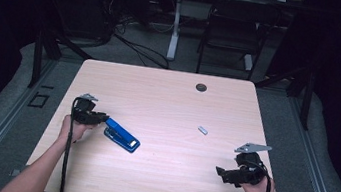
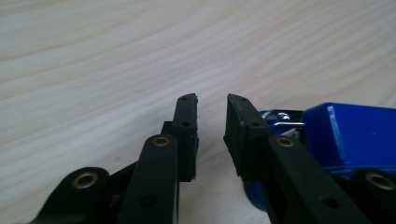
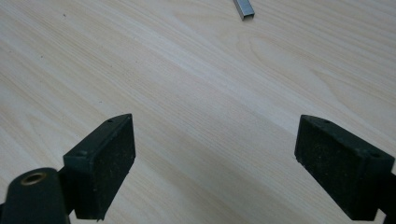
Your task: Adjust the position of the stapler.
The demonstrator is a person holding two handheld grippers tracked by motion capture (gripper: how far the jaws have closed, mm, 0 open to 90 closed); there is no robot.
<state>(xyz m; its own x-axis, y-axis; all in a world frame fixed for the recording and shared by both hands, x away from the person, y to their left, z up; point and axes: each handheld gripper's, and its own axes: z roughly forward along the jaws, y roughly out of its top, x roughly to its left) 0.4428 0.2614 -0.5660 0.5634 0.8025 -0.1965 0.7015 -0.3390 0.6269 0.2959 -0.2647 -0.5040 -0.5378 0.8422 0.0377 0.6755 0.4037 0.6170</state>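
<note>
Stapler (image 1: 122, 136) lies on the bench (image 1: 168, 100), left tongs (image 1: 103, 118) right beside it, narrowed with nothing between. Right tongs (image 1: 220, 174) gape wide. Staple strip (image 1: 202, 130) untouched, so loading looks barely started.

Left gripper (image 1: 103, 117) beside blue stapler (image 1: 122, 135)

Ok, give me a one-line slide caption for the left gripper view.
Left tongs nearly closed over bare wooden table, nothing between the pads, blue stapler just beside the right-hand jaw.
</note>
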